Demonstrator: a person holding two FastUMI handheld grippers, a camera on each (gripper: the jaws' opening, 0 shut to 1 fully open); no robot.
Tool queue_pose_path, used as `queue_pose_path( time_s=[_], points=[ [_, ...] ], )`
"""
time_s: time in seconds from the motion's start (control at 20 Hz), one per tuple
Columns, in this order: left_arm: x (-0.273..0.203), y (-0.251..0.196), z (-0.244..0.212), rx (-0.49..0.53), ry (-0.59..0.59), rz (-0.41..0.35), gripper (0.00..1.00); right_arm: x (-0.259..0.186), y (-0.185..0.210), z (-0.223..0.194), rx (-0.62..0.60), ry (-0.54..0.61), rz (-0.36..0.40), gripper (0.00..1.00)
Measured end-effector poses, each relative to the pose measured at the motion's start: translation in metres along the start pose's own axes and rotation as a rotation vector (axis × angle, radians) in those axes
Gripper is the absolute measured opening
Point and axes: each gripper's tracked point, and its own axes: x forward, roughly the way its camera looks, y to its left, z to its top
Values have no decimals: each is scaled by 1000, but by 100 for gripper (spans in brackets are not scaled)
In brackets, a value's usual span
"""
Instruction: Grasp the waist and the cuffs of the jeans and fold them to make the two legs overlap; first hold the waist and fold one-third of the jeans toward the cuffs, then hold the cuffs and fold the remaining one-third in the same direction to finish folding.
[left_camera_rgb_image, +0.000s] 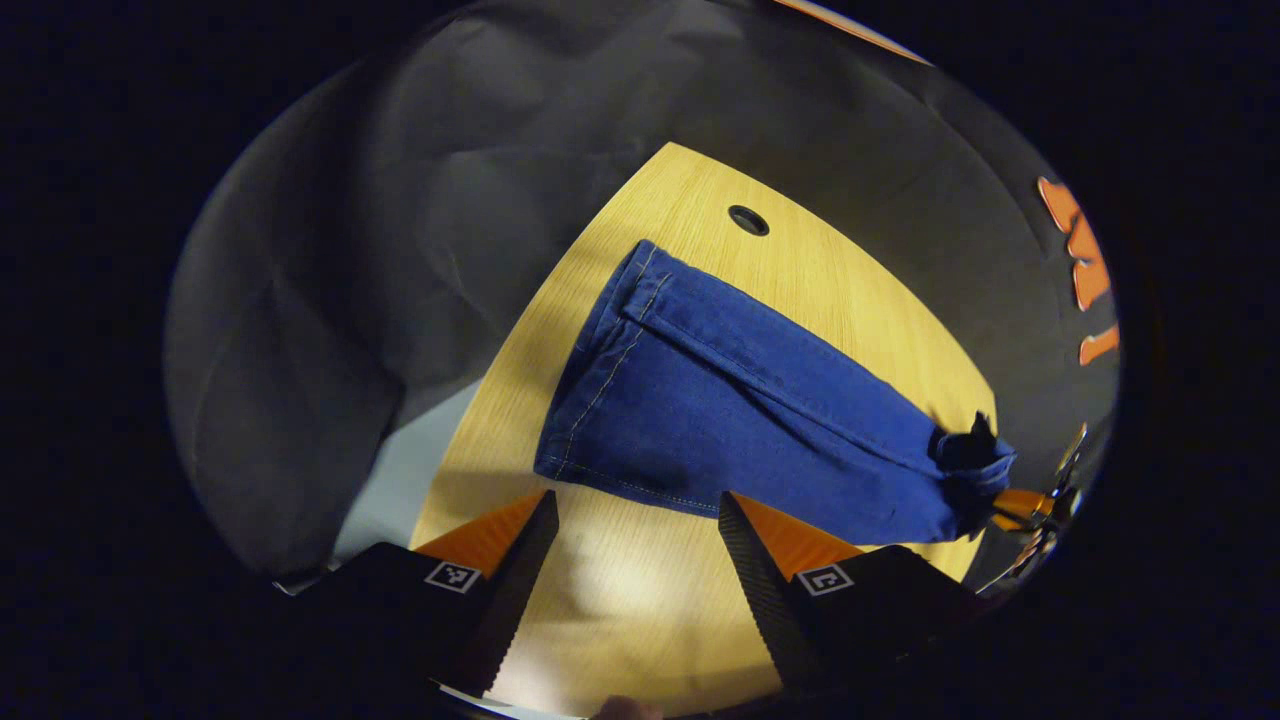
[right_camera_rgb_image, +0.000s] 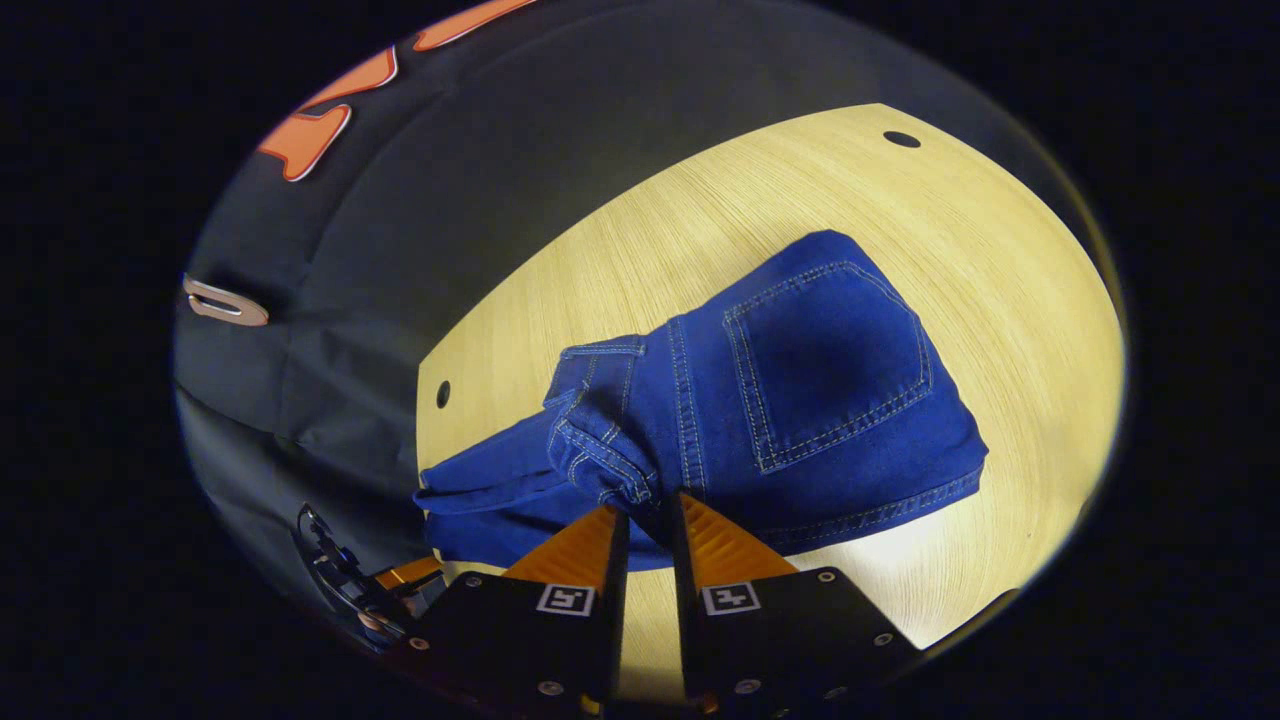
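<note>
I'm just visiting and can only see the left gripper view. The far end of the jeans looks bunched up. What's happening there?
Observer: The right gripper has pinched the jeans at the waistband, with both fingers pressing on the cloth.
Operator: Which side of the jeans faces up?
Observer: The back. A stitched back pocket lies on top.
Operator: Anything else near that end?
Observer: A small hole in the table, close to the waist.
</note>
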Motion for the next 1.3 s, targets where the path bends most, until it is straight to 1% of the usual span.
queue_pose_path(
  time_s=[0.05, 0.15, 0.25, 0.3, 0.35, 0.45, 0.6, 0.75, 0.85, 0.9, 0.95, 1.0, 1.05, 1.1, 1.15, 1.2, 1.25, 1.3],
  points=[
    [1, 4, -2, -31, 7, -6, 99, 2, -1, 0, -4, -4, -5, 28],
    [3, 11, 4, -86, -2, -17, 99, -1, 3, 1, -21, -26, -2, 28],
    [8, 13, 18, -175, -41, -65, 99, -1, 1, 0, -19, -34, -16, 29],
    [10, 14, 21, -216, -24, -82, 98, 0, 1, -1, -2, -34, -28, 23],
    [4, 15, 21, -238, -27, -96, 98, 2, 2, -1, 13, -40, -36, 30],
    [3, 19, 23, -222, -36, -94, 99, 4, -4, -3, 35, -46, -78, 30],
    [5, 18, 23, -191, -30, -87, 99, 5, -4, -3, 38, -64, -90, 30],
    [4, 20, 22, -160, -24, -76, 98, 4, -7, -7, 61, -32, -113, 30],
    [5, 19, 21, -156, -26, -73, 99, 3, -12, -13, 53, 6, -128, 30],
    [5, 18, 21, -161, -29, -76, 99, -4, -12, -13, 52, 8, -127, 28],
    [5, 18, 21, -162, -29, -81, 99, 3, -10, -14, 46, -2, -118, 25],
    [4, 19, 21, -165, -29, -84, 99, 3, -9, -9, 37, -33, -104, 24],
    [5, 17, 19, -167, -29, -86, 98, 0, -11, -7, 49, -42, -111, 24],
    [5, 17, 19, -164, -28, -82, 100, -3, -7, -8, 65, -39, -100, 36],
    [5, 16, 20, -158, -32, -85, 99, -7, -6, -2, 75, -54, -91, 30],
    [5, 16, 21, -152, -33, -83, 99, -10, -5, 4, 73, -67, -81, 31],
    [5, 17, 20, -147, -33, -80, 99, -12, -3, 5, 87, -70, -77, 35],
    [6, 17, 21, -146, -35, -77, 99, -12, 0, 5, 84, -65, -67, 34]
  ],
)
